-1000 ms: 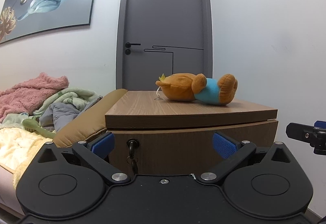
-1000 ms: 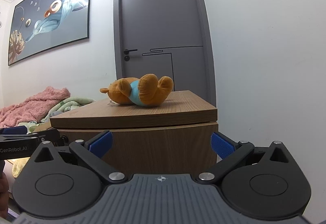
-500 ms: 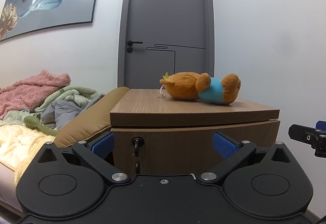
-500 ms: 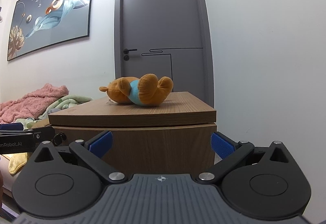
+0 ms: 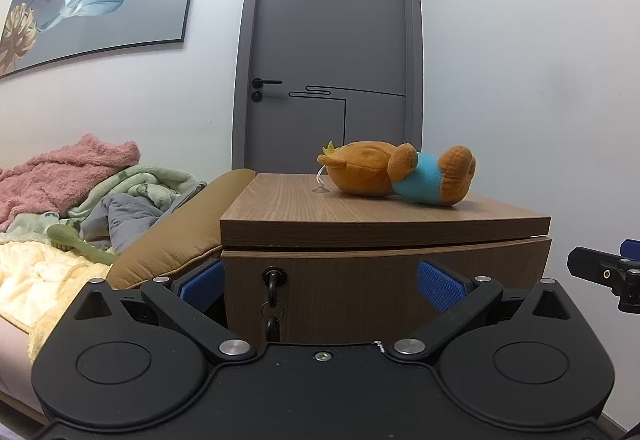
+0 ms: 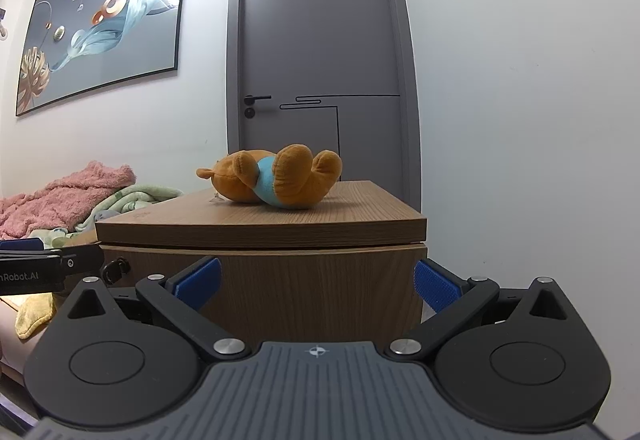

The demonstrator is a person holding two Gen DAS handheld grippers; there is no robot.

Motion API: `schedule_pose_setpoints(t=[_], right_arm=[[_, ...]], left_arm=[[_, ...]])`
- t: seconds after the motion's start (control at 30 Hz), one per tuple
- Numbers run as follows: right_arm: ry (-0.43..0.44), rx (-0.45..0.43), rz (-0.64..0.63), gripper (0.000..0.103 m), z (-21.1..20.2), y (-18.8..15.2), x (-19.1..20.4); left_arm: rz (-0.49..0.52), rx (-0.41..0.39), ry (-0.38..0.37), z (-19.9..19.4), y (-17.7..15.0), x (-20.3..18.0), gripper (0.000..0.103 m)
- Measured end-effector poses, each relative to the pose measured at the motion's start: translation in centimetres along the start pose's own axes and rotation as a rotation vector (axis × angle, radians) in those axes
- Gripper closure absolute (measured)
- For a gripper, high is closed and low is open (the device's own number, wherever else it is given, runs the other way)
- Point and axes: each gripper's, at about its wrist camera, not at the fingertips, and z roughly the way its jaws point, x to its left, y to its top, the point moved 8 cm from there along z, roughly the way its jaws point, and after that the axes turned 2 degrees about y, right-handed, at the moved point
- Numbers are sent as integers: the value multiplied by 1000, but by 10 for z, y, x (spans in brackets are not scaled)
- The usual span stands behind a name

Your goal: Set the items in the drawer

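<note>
A matt, wood-grained finish was shown by the brown wooden bedside cabinet (image 5: 384, 215). Soft plush cloth was seen on the orange stuffed toy with a blue shirt (image 5: 400, 175). Ribbed blue rubber pads (image 6: 434, 286) and bright metal pivots were carried by the matt black plastic right gripper (image 6: 316, 282).

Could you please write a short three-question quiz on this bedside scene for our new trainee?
1. True or false: the plush toy lies on top of the nightstand.
2. What hangs from the lock on the drawer front?
3. Is either the left gripper or the right gripper holding anything: A yes, B no?

Key: 1 true. 2 a key. 3 B, both are open and empty.
</note>
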Motion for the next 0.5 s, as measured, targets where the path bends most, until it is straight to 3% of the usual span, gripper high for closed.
schedule_pose_setpoints(t=[0.5], right_arm=[[-1,-14,-8,0,-2,-8,-19]], left_arm=[[10,6,-1,-1,-2,0,1]])
